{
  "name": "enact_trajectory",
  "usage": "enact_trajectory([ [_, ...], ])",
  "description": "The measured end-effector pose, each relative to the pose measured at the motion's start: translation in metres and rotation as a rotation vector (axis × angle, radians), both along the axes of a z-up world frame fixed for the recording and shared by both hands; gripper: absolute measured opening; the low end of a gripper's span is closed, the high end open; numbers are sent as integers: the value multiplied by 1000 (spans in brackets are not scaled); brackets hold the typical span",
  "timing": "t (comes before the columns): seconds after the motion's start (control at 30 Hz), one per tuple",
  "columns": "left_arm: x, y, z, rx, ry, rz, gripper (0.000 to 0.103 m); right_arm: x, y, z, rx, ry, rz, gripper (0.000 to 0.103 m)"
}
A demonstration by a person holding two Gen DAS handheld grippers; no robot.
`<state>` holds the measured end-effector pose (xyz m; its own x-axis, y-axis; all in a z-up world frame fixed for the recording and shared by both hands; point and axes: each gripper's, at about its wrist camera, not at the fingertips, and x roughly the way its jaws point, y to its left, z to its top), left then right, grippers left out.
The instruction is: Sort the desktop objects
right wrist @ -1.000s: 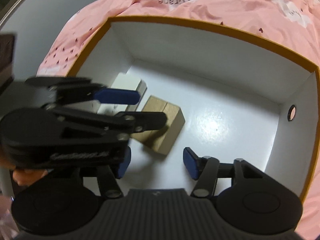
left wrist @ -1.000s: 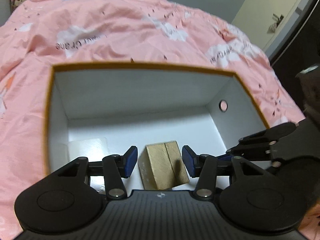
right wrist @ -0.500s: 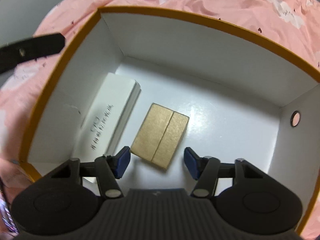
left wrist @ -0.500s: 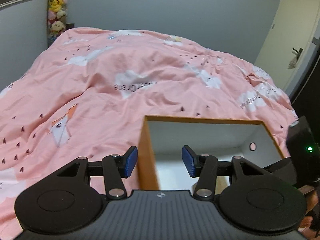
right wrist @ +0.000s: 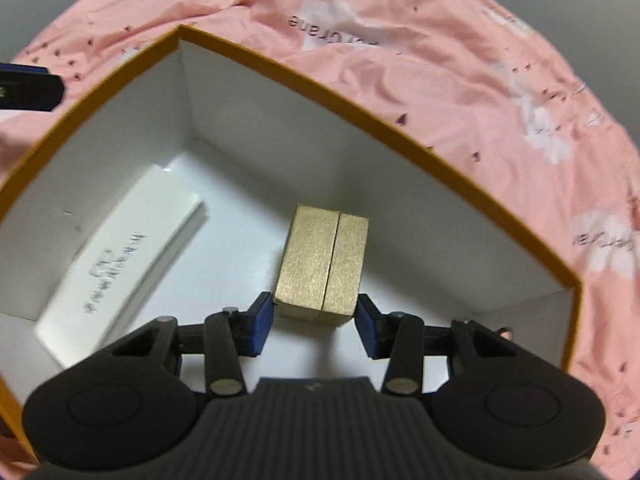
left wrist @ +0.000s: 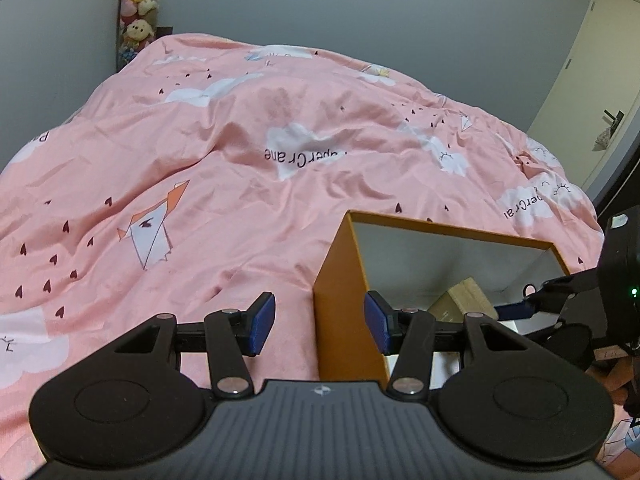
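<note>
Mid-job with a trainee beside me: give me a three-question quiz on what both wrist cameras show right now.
1. True or false: the right gripper is shut on the gold box.
2. Multiple choice: the white box lies A) on the pink bedspread, B) inside the orange-rimmed box, C) on top of the gold box.
3. Fill in: the left gripper is open and holds ____.

Key:
1. False. Its jaws are open, the gold box between the fingertips, with no contact visible.
2. B. It lies on the box floor, apart from the gold box.
3. Nothing. It hangs beside the box's outer orange wall.
</note>
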<state>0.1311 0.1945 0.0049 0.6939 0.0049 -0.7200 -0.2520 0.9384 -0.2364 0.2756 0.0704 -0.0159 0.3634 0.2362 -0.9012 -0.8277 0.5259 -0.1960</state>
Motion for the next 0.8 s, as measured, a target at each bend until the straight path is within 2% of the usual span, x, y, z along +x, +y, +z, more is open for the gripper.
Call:
enact_trajectory([
  [0.1,0,2,-3,-6,7,4,58,6,-8,4,4,17,-44,61],
  [0.17,2,2,-5,-11,10,5,58,10,-11,5,26,79,-74,59],
  [0.27,4,1,-6,-15,11,5,58,19,-12,-6,73,224,-151,58],
  [0.33,4,1,-6,-12,12,7,58,25,-12,-10,106,271,-187,55],
  [0.43,4,3,-7,-30,15,13,58,28,-7,-15,115,210,-217,51],
  [0.57,3,5,-8,-29,20,21,58,40,-5,-22,112,172,-261,38],
  [0.8,7,7,-10,-29,25,22,58,44,-7,-25,61,93,-216,32],
])
